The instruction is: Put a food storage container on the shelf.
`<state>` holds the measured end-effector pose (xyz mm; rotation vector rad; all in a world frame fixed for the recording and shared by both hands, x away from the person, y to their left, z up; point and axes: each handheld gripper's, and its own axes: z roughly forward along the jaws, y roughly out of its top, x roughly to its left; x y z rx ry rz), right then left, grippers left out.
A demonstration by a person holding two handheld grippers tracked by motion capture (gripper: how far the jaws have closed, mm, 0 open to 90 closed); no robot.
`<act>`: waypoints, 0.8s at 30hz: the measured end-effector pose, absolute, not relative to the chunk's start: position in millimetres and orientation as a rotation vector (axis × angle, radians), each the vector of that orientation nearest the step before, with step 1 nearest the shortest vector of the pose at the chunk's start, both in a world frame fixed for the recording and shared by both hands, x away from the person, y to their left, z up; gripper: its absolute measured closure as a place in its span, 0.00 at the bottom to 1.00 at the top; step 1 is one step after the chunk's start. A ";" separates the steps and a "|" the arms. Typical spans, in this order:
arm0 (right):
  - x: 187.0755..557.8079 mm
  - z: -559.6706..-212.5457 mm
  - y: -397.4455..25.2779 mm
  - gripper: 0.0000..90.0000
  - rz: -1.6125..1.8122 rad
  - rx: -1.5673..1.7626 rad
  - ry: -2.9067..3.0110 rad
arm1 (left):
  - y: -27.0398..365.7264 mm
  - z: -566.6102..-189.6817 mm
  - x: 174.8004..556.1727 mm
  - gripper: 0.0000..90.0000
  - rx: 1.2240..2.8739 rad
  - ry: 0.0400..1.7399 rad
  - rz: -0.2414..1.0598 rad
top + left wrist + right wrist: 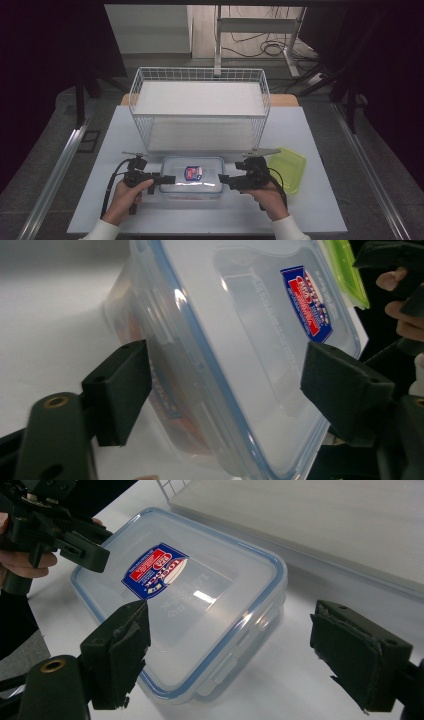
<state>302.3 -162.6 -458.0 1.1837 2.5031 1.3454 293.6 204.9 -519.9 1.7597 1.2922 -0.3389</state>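
Your left gripper point(170, 179) and right gripper point(223, 179) both stand spread, one at each short end of the clear lidded container point(192, 176). The container rests on the white counter point(310, 210), just in front of the wire basket point(200, 107). A green lid point(289, 167) lies beside your right hand point(267, 197).

A lidded box point(192, 176) sits on the table point(310, 210) at lower centre of the high view, with the left gripper point(167, 180) at its left end and the right gripper point(223, 179) at its right end. A loose lid point(290, 167) lies right of the box, beyond the right gripper. A wire rack point(199, 107) stands behind them, at frame centre.
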 end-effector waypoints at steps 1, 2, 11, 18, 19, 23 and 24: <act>302.3 -458.4 -162.2 0.18 1.342 1.185 2.507 | 205.7 -519.2 293.2 0.24 1.760 1.290 -0.331; 302.2 -459.5 -161.1 0.18 1.338 1.186 2.513 | 206.1 -518.7 292.8 0.26 1.756 1.291 -0.323; 309.2 -472.0 -150.8 0.18 1.305 1.287 2.551 | 208.2 -517.8 292.3 0.31 1.745 1.298 -0.322; 314.7 -480.9 -146.0 0.18 1.321 1.371 2.565 | 207.1 -516.3 289.3 0.31 1.757 1.285 -0.297; 315.5 -483.2 -144.6 0.18 1.318 1.382 2.567 | 206.6 -515.3 287.9 0.31 1.761 1.281 -0.288; 317.2 -487.7 -142.8 0.18 1.318 1.417 2.568 | 205.8 -514.2 285.6 0.31 1.767 1.272 -0.270; 317.9 -489.3 -142.3 0.18 1.321 1.432 2.567 | 205.8 -513.8 285.2 0.31 1.772 1.270 -0.265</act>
